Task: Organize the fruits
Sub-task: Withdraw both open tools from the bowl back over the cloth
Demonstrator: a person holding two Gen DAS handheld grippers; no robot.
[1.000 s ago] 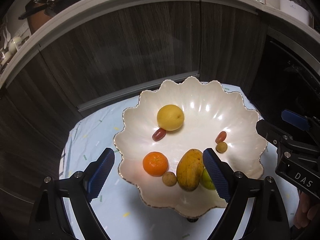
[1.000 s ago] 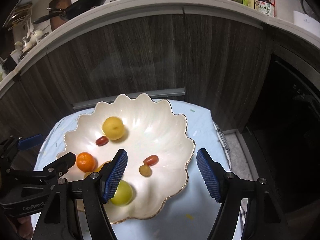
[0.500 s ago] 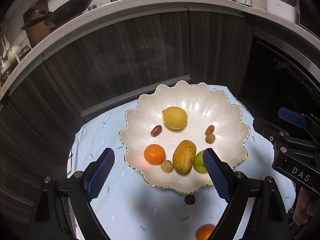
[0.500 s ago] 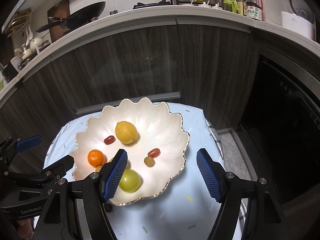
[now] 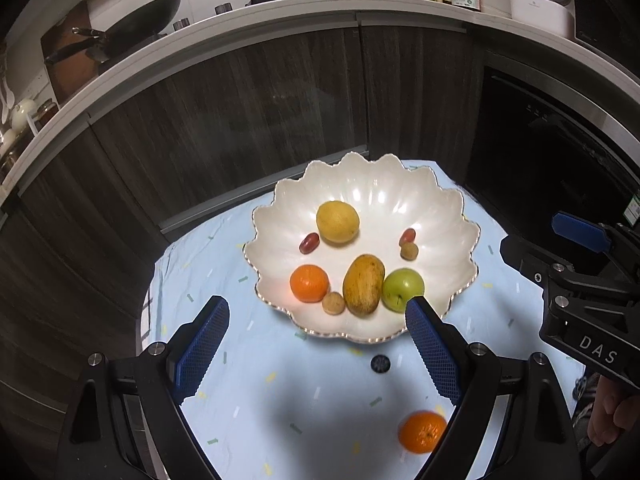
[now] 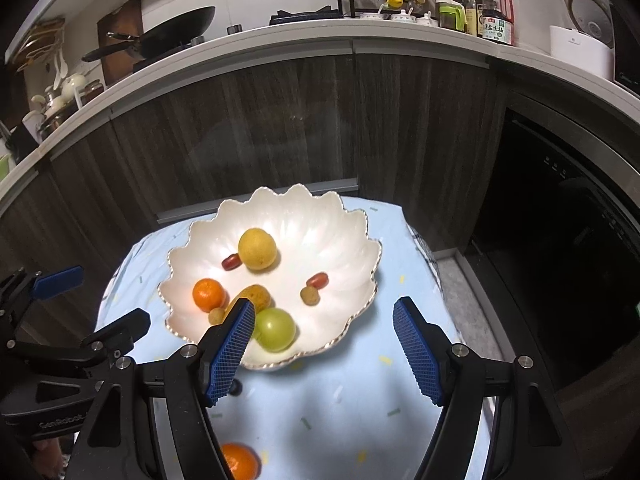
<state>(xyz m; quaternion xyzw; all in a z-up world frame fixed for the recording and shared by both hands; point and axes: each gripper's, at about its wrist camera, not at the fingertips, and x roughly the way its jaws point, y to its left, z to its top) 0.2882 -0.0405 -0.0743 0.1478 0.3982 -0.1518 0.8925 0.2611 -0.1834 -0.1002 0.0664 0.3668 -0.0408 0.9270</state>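
A white scalloped bowl (image 5: pixel 440 208) (image 6: pixel 340 240) stands on a small table with a light blue cloth (image 5: pixel 248 392). In it lie a yellow lemon (image 5: pixel 337 222), an orange mandarin (image 5: pixel 309 283), a mango (image 5: pixel 363 284), a green apple (image 5: pixel 402 289) and several small fruits. A second mandarin (image 5: pixel 422 432) (image 6: pixel 239 462) lies on the cloth in front of the bowl. My left gripper (image 5: pixel 316 344) is open and empty, above the cloth near the bowl's front rim. My right gripper (image 6: pixel 324 344) is open and empty, to the right of it.
A small dark round object (image 5: pixel 380 363) lies on the cloth just before the bowl. Dark wood cabinet fronts (image 5: pixel 240 112) stand behind the table. A black appliance door (image 6: pixel 560 240) is at the right. The counter above holds a wok (image 6: pixel 176 40) and bottles.
Both grippers have pulled back and up from the bowl. The bowl looks smaller and the second mandarin on the cloth has come into view. Both stay open.
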